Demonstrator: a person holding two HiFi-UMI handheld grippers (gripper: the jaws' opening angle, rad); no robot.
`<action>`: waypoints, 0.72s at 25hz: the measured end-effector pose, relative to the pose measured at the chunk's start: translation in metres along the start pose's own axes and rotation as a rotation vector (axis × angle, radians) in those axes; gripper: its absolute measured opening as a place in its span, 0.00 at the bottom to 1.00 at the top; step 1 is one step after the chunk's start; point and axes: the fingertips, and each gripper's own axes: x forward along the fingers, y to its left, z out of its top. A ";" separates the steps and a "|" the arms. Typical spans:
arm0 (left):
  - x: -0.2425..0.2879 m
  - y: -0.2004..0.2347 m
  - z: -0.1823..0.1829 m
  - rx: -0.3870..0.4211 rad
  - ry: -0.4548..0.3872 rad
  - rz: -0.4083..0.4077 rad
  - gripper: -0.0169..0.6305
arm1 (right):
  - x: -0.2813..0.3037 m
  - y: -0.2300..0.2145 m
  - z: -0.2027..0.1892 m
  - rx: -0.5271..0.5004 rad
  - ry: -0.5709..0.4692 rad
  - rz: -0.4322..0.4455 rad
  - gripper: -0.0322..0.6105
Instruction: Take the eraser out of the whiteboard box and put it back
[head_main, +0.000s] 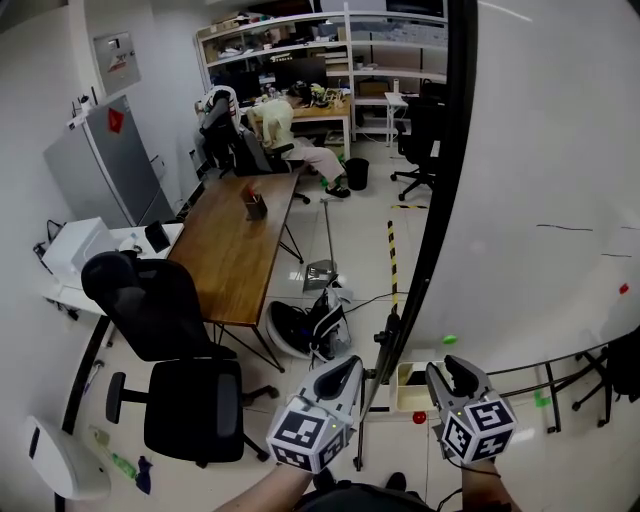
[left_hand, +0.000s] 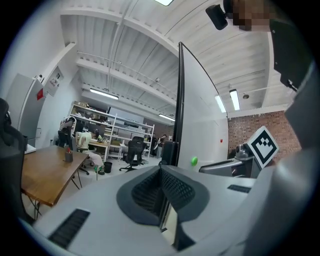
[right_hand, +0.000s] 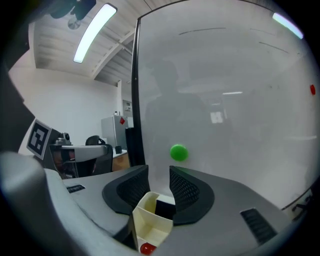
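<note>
A cream whiteboard box (head_main: 408, 386) hangs low on the whiteboard (head_main: 540, 180), near its black left edge. In the right gripper view the box (right_hand: 150, 222) sits just below and beyond my jaws, with the dark eraser (right_hand: 165, 207) lying inside it. My right gripper (right_hand: 159, 175) is open, its pads apart above the box and touching nothing. It shows at the lower right of the head view (head_main: 447, 374). My left gripper (head_main: 345, 372) hovers left of the board's edge; its pads (left_hand: 172, 189) meet with nothing between them.
A green magnet (right_hand: 179, 152) sticks to the board above the box, and a red one (right_hand: 146, 248) sits under it. Left of the board stand a black office chair (head_main: 170, 330), a long wooden table (head_main: 235, 245) and a bag (head_main: 310, 325) on the floor. A person (head_main: 285, 125) sits at the far desk.
</note>
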 end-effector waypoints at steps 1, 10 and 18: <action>0.002 0.003 -0.005 -0.004 0.008 0.006 0.08 | 0.005 -0.003 -0.009 0.005 0.022 -0.005 0.31; 0.016 0.023 -0.047 -0.026 0.079 0.046 0.08 | 0.041 -0.016 -0.070 0.024 0.183 -0.045 0.44; 0.025 0.026 -0.066 -0.025 0.120 0.043 0.08 | 0.052 -0.019 -0.081 0.035 0.225 -0.073 0.49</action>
